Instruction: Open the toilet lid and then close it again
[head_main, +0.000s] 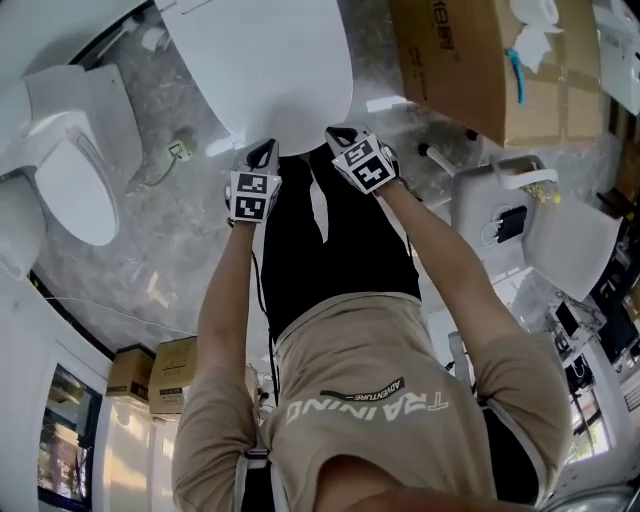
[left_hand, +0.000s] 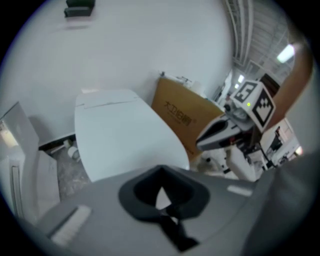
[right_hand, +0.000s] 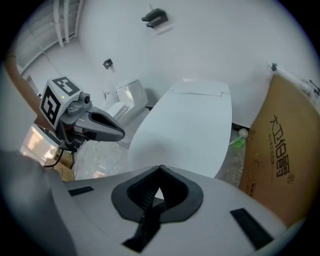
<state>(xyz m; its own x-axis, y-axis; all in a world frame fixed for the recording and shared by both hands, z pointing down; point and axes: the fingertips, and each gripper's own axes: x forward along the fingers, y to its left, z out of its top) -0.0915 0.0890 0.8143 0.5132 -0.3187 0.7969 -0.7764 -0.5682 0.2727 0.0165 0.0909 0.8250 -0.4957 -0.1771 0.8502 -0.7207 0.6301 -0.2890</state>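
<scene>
Head view: L gripper (head_main: 265, 150) and R gripper (head_main: 335, 132) sit side by side at the front rim of the white toilet lid (head_main: 270, 60). The lid lies low, hinge end away from the person, w/ a cardboard box (head_main: 470, 60) just beside it. Left gripper view: L jaws are closed tip to tip w/ nothing clamped, only a sliver of white lid showing past them. The lid fills the view ahead and the R gripper is at the same rim. Right gripper view: same again, R jaws pressed together on nothing, lid straight ahead, L gripper alongside. Can't tell if the tips are hooked under the rim or just against it. Judgement: opening step, v. early. Next move needs both tips under the rim, an even lift, and an arc back toward the hinge so the lid doesn't slide off.
</scene>
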